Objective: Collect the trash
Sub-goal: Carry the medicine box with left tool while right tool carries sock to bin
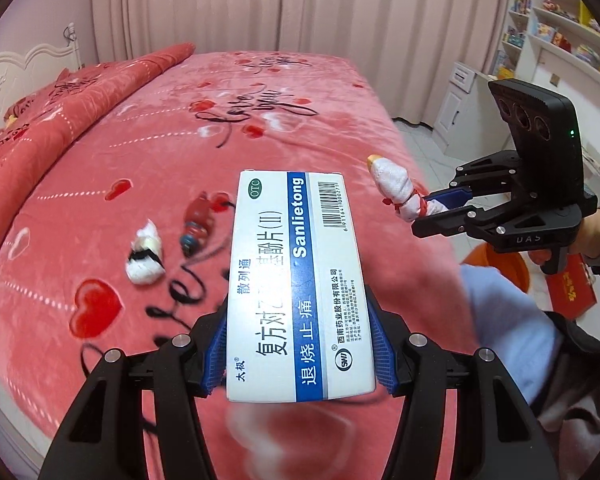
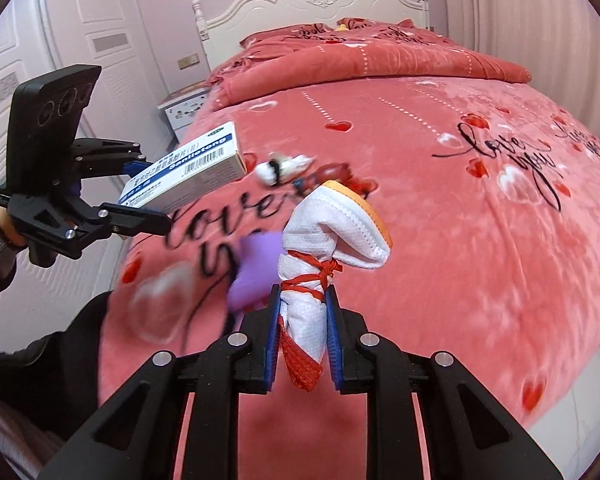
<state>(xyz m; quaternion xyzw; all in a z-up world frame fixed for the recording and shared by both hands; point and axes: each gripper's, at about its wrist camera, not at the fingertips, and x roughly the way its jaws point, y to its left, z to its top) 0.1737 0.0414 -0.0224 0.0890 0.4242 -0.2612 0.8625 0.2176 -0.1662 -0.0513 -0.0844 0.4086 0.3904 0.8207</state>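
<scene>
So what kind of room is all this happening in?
A bedroom, most likely in a home. A bed with a pink heart-print cover fills both views, with a carved white headboard at its far end, pink curtains behind, and shelves of books or toys.

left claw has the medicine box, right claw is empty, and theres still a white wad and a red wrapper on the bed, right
Not quite: the right claw is not empty. The right wrist view shows it shut on a rolled white mask tied with red string. The rest holds: the left claw grips the medicine box, and a white wad and red wrapper lie on the bed.
</scene>
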